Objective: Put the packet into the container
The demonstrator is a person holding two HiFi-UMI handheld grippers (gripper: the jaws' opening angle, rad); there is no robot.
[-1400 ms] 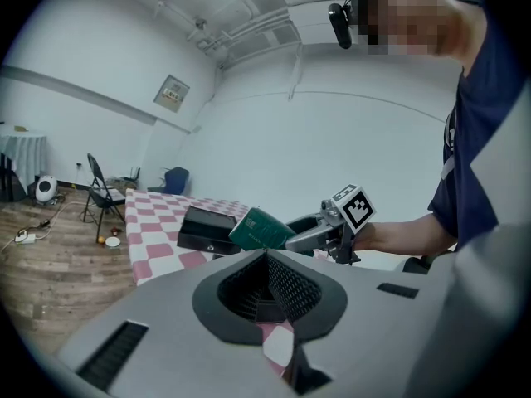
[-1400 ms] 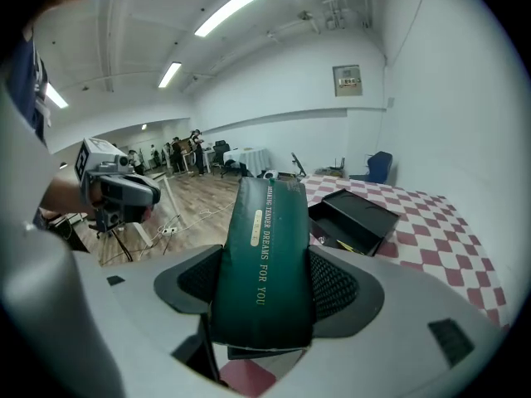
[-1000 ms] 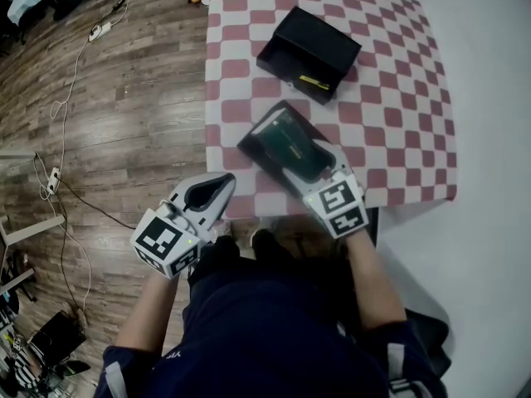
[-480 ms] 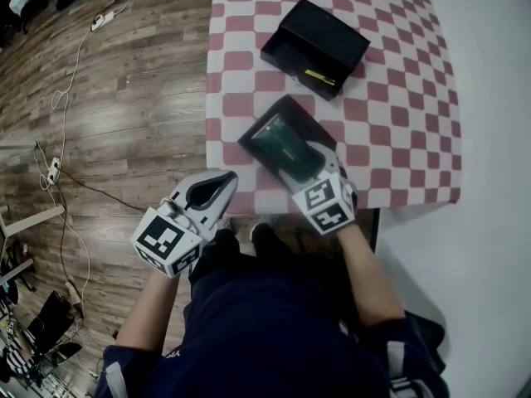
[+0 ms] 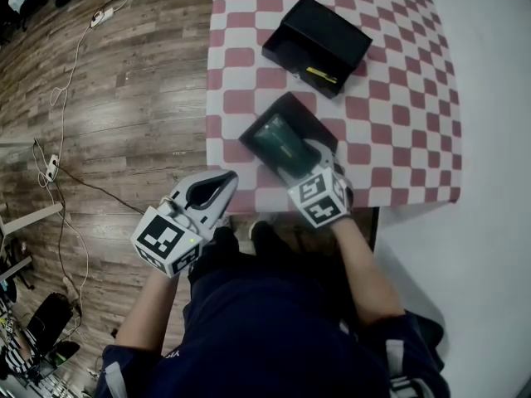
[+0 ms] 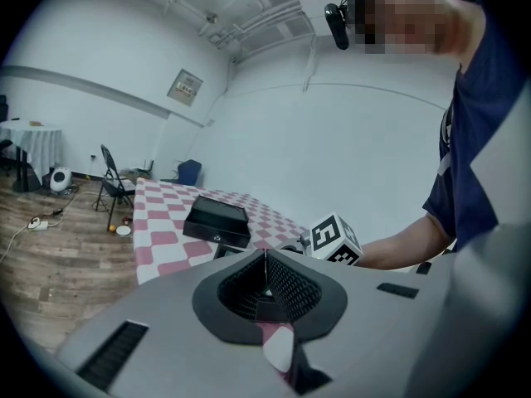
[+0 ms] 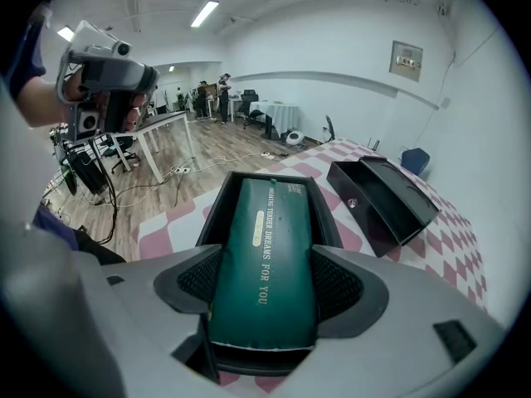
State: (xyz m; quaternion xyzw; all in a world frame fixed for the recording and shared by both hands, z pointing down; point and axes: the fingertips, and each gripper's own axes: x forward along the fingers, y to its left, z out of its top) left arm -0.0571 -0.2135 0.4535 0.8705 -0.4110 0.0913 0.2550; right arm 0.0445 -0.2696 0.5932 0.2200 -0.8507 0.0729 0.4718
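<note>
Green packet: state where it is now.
Head view, centre: the green packet lies in the near black container by the table edge, clamped by the right gripper, an open black box beyond.

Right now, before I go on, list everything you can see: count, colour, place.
packet: one, dark green, lying in the near container.
container: one, black, open, at the table's near edge.
second box: one, black, open, farther back on the cloth.
tablecloth: one, red-and-white checked, over the table.
floor: brown wood, left of the table.
power strip: one, white, on the floor, far left.
left gripper: grey, jaws together, empty, off the table.
right gripper: grey, jaws closed on the packet's sides.
</note>
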